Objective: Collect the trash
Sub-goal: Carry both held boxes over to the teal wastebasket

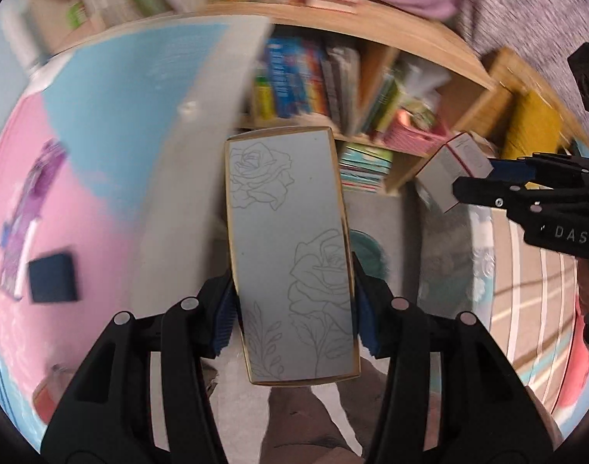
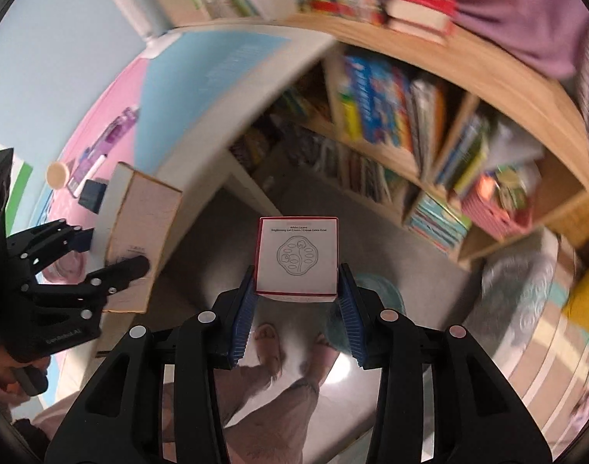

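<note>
A tall grey box (image 1: 290,255) with gold edging and outlined roses is clamped between the blue pads of the left gripper (image 1: 292,309); the jaws are set about half apart, pressed against the box's two long sides near its lower half, and the box stands upright out of them. A small white box (image 2: 297,259) with a red border and a round printed emblem is gripped in the right gripper (image 2: 297,301), whose blue pads are closed on its left and right sides at a narrower setting; the same white box (image 1: 455,172) is seen in the left wrist view at the tip of the right gripper (image 1: 476,181). In the right wrist view the tall grey box (image 2: 140,239) is shown side-on, held in the left gripper (image 2: 105,251). Both boxes are carried in the air beyond the edge of the desk (image 2: 171,77), which is covered in pink and blue, over a grey floor (image 2: 217,232). A dark blue square item (image 1: 53,278), a purple packet (image 1: 39,178) and a white marker (image 2: 89,176) are left on the pink part of the desk, near its far edge. A wooden bookshelf (image 1: 371,31) filled with books is seen beyond, much blurred. A person's feet (image 2: 271,344) are visible on the floor below the right gripper
</note>
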